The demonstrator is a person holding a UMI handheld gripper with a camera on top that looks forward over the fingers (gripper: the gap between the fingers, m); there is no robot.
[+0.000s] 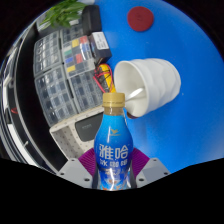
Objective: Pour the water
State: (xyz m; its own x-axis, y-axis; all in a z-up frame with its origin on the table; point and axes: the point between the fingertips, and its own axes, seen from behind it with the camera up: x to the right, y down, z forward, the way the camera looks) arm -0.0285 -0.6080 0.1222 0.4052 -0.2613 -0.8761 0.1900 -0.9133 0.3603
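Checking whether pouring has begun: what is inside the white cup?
The white cup lies tipped beyond the bottle held in the gripper. Its visible inner wall looks bare white; its depth is shadowed, so water cannot be ruled out.

Bottle [115, 145]: blue label with white lettering, yellow cap on, upright, near, centred, neck reaching toward cup. White cup [147, 84]: just beyond bottle, slightly right, tipped on side on blue table [190, 45], open mouth facing left and near (inside looks empty). Cap overlaps cup's lower rim; contact unclear.
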